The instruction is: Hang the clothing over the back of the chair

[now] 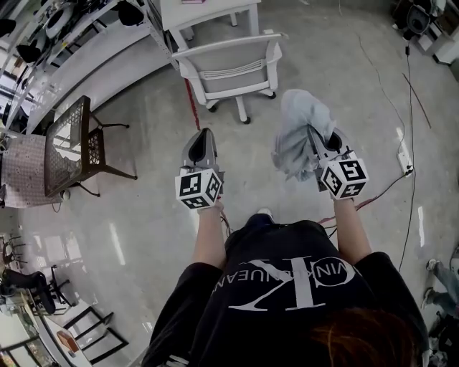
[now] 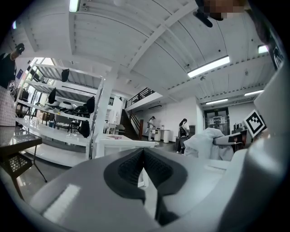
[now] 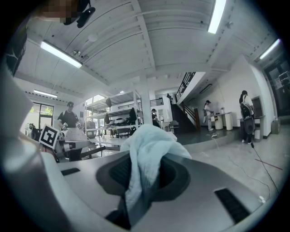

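Note:
A pale blue-grey garment (image 1: 300,132) hangs bunched from my right gripper (image 1: 313,140), whose jaws are shut on it; in the right gripper view the cloth (image 3: 146,156) spills up and over between the jaws. My left gripper (image 1: 200,145) is held level beside it, shut with nothing in it; its jaws meet in the left gripper view (image 2: 143,156). A white office chair (image 1: 231,66) stands ahead on the floor, its back towards me. Both grippers are well short of it.
A dark brown lattice side table (image 1: 70,147) stands to the left. A white desk (image 1: 208,13) is behind the chair. Long white shelving (image 1: 68,54) runs along the far left. A red cable (image 1: 192,107) and black cables (image 1: 410,100) cross the floor at the right.

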`<action>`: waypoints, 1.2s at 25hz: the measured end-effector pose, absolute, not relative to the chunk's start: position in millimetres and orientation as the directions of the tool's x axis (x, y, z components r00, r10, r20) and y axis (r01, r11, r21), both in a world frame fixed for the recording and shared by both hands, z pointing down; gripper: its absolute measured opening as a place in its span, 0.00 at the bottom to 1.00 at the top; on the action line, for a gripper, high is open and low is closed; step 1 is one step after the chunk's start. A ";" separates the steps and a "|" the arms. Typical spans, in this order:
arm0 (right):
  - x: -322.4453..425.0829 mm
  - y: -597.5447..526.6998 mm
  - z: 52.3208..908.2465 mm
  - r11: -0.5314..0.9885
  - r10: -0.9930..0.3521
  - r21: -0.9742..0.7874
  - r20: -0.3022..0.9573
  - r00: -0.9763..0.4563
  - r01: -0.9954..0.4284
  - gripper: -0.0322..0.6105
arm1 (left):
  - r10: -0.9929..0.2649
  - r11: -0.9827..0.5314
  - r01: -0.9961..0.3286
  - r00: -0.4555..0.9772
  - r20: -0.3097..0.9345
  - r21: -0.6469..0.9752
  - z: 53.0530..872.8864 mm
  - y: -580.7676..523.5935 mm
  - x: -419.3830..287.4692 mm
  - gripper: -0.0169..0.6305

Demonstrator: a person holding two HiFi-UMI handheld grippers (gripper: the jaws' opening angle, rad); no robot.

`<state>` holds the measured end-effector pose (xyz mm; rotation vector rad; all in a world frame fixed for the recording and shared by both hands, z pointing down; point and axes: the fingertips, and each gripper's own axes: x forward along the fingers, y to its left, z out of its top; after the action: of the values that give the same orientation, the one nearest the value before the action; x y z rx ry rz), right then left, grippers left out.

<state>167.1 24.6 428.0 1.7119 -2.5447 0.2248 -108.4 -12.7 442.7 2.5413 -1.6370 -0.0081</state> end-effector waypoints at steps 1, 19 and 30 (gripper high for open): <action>167.1 19.5 428.2 0.371 -0.916 -0.084 0.134 -0.379 -0.925 0.20 | -0.908 -0.407 -0.908 0.414 0.060 0.101 443.2 -18.0 -109.2 0.04; 144.9 -47.8 409.3 0.412 -0.904 -0.085 0.083 -0.419 -0.907 0.20 | -0.928 -0.362 -0.927 0.369 0.051 0.099 441.6 -48.6 -138.4 0.04; 135.7 -70.4 425.2 0.437 -0.888 -0.097 0.111 -0.446 -0.894 0.20 | -0.930 -0.348 -0.929 0.359 0.080 0.127 458.0 -69.9 -138.9 0.04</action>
<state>135.7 -70.4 425.2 1.6295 -2.6264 0.2183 -138.9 -69.9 458.0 2.4626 -1.6979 -0.0098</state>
